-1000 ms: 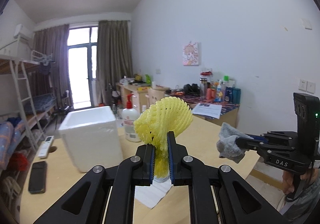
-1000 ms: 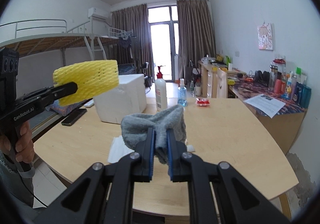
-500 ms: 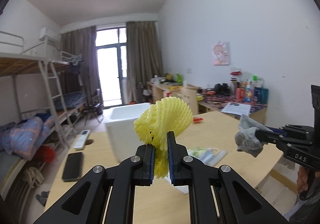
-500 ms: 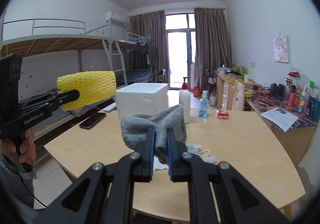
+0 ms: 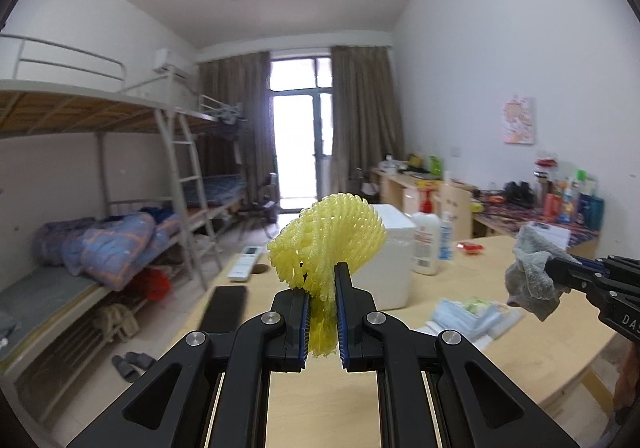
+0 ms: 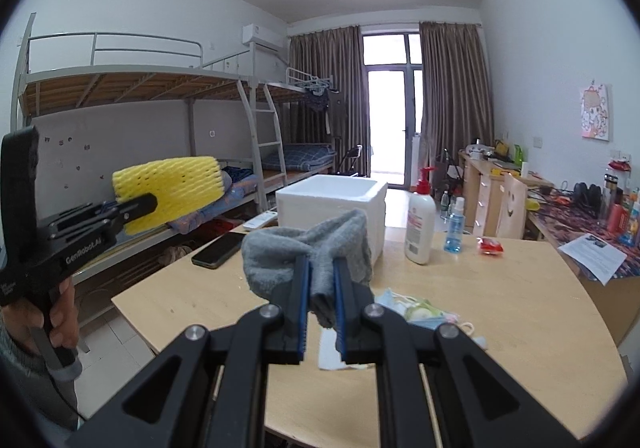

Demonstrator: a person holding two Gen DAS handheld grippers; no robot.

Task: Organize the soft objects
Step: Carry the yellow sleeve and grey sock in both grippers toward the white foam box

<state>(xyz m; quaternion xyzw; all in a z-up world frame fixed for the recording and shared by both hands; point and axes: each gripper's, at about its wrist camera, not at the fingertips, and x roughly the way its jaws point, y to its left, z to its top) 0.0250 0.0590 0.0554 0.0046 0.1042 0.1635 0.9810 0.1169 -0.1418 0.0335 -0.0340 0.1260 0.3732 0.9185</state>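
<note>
Two grippers clamped: left gripper (image 5: 322, 290) on foam net (image 5: 328, 236), right gripper (image 6: 321, 288) on grey sock (image 6: 308, 252)

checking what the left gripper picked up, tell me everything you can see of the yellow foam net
The yellow foam net is a soft, open-mesh foam sleeve. It is pinched between the blue pads of the left gripper, held in the air above the table edge. Its lower end is squeezed flat between the pads while the top fans out. In the right wrist view it reads as a ribbed cylinder lying sideways. Only the gripper touches it.
</note>
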